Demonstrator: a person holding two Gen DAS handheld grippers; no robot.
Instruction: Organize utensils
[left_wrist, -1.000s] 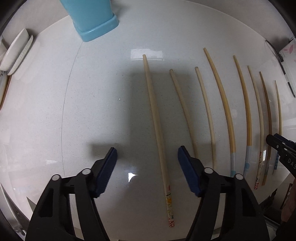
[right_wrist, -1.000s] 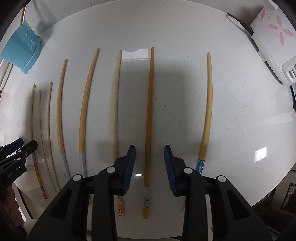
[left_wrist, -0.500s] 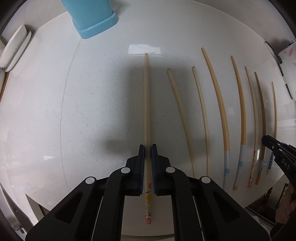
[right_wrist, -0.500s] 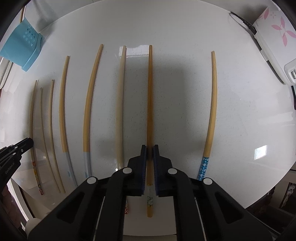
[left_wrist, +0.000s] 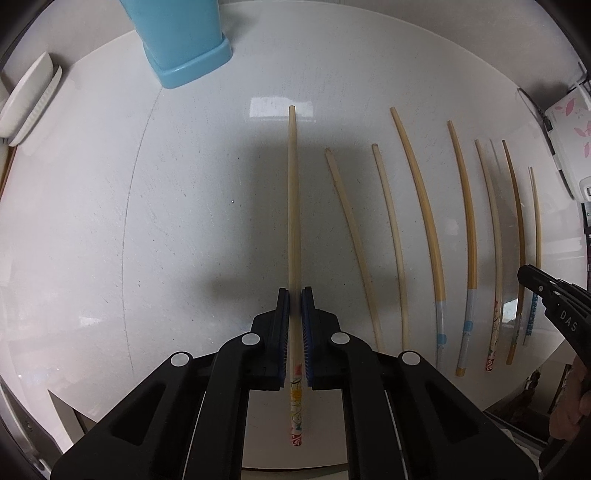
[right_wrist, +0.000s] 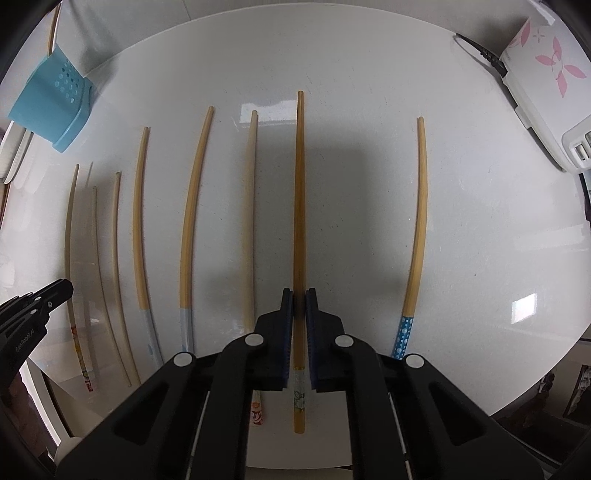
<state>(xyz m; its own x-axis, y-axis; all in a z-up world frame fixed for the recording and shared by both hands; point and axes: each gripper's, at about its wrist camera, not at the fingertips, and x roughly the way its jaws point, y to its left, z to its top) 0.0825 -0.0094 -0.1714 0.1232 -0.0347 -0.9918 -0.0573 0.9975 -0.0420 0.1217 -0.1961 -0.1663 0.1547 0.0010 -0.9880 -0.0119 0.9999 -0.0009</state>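
Eight chopsticks on white round table (left_wrist: 110, 221), lying side by side, well apart. One blue perforated holder (right_wrist: 51, 107) at far left edge; white flowered appliance (right_wrist: 546, 81) at right edge. Left gripper (left_wrist: 295, 295) clamped on pale chopstick (left_wrist: 293, 203); right gripper (right_wrist: 299, 297) clamped on dark amber chopstick (right_wrist: 299, 192). Both sticks possibly raised off table; unclear.

8 chopsticks (left_wrist: 424, 221); 1 blue utensil holder (left_wrist: 184, 40); 2 tongs (left_wrist: 295, 295); 1 white flowered appliance (right_wrist: 546, 74).

Blue holder (left_wrist: 181, 40) top beyond frame edge
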